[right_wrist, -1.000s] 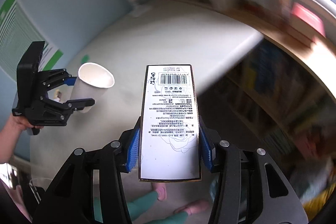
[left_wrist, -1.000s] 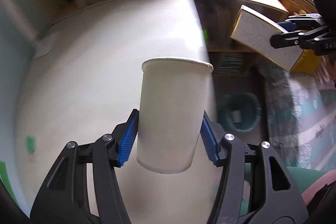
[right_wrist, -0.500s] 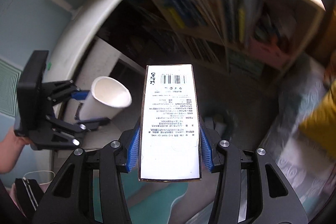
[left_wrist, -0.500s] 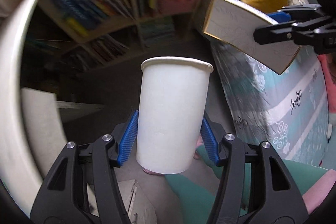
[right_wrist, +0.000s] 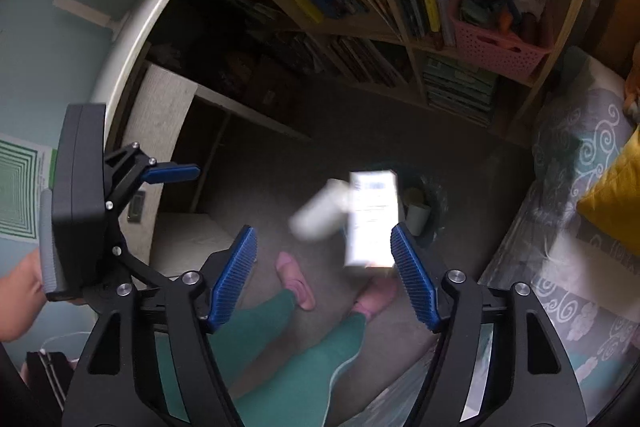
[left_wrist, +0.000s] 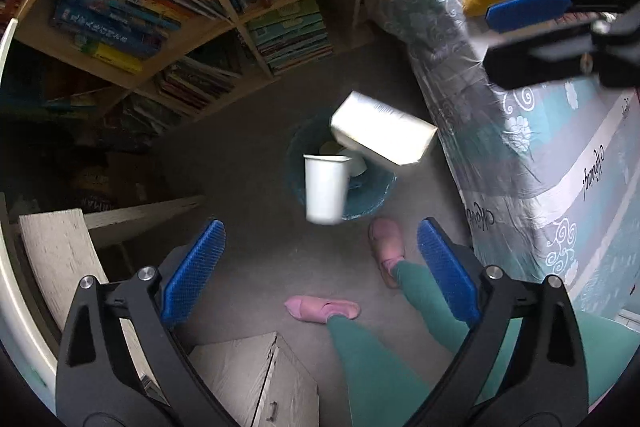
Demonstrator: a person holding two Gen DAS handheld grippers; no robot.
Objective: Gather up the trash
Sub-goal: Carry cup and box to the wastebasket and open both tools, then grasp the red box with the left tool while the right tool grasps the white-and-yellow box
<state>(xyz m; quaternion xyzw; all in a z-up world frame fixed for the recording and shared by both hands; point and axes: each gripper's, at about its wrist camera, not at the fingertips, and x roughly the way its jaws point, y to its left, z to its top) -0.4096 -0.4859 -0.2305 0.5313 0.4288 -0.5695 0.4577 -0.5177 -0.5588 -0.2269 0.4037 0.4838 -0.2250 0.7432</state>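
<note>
My paper cup (left_wrist: 325, 189) and carton (left_wrist: 382, 139) hang blurred in mid-air above the dark bin (left_wrist: 374, 197), half hiding it; cup upright, carton's long axis tilted. My left gripper (left_wrist: 318, 269) points down, my right gripper (right_wrist: 324, 273) steeply, both jaws just opened, empty.

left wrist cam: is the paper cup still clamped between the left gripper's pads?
No. The paper cup is in mid-air clear of the left gripper, whose jaws have just been opening, above the trash bin.
</note>
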